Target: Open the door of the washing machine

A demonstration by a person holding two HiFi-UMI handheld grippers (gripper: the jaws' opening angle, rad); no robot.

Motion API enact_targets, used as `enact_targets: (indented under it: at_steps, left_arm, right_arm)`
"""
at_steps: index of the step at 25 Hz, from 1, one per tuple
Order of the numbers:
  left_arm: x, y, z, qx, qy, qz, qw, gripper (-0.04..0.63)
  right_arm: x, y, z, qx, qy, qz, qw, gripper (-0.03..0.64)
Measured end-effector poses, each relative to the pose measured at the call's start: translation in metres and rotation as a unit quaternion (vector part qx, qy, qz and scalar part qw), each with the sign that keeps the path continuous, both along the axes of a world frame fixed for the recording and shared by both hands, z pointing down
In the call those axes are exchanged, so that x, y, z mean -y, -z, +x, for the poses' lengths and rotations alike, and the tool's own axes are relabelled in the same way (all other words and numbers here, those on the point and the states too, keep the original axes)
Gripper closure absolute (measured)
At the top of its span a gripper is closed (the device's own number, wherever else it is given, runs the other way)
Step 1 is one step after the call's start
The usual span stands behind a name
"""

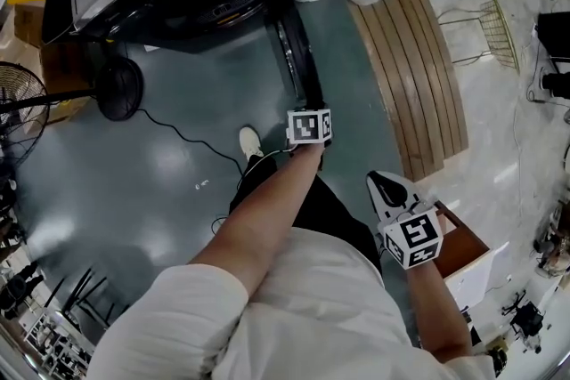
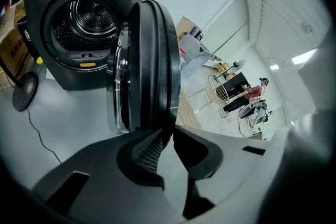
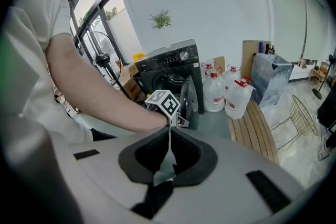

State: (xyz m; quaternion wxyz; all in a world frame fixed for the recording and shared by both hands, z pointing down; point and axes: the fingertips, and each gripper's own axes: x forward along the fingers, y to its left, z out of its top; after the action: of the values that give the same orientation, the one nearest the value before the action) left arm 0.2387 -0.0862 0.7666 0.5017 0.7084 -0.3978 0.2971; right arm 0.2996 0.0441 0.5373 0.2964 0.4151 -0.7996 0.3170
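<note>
Swung-out door (image 2: 152,50), rim clamped in left claw (image 2: 169,131) — right claw (image 3: 169,135) closed, empty.

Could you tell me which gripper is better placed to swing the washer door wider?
Left. The left gripper pinches the edge of the door; the right gripper is shut, empty, and back from the washing machine.
</note>
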Motion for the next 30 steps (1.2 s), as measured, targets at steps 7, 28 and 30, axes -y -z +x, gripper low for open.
enact_targets:
  at_steps: [7,28,30]
  left_arm:
    - [0.005,0.001,0.026,-0.015,-0.006,-0.002,0.9999,0.522]
    - [0.015,0.003,0.069,-0.046,-0.036,-0.009,0.9983,0.537]
    - [0.015,0.002,0.069,-0.046,-0.04,-0.009,0.9981,0.537]
  right_arm:
    - [-0.008,-0.003,0.011,0.001,-0.008,-0.002,1.0,0.591]
    - [-0.008,-0.008,0.031,0.002,-0.012,-0.003,1.0,0.58]
    - [-0.007,-0.009,0.031,0.002,-0.012,-0.003,1.0,0.578]
